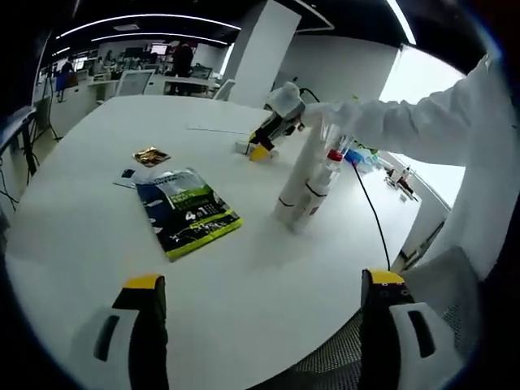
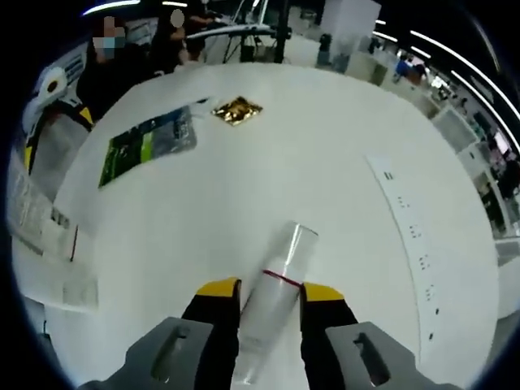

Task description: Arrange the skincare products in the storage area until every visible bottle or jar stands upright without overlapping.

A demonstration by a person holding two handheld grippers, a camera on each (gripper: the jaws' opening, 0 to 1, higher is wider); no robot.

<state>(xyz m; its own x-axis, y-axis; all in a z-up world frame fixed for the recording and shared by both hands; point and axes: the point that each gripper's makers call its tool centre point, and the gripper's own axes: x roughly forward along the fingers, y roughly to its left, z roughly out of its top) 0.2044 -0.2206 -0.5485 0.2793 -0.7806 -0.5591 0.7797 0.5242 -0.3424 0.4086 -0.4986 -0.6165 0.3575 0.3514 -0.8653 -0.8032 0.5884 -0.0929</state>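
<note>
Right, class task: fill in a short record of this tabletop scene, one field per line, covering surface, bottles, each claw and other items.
Surface: round white table
Bottles: two tall white plastic bottles upright, close together
Right claw: shut on clear-capped white bottle with red band
Left claw: open, holding nothing, above the table
Printed item: dark blue and green booklet lying flat
Small item: crumpled gold foil wrapper on the table
Person: white sleeve reaching over the bottles

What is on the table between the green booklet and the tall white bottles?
Nothing. In the left gripper view, only bare white table lies between the green booklet and the standing white bottles.
</note>
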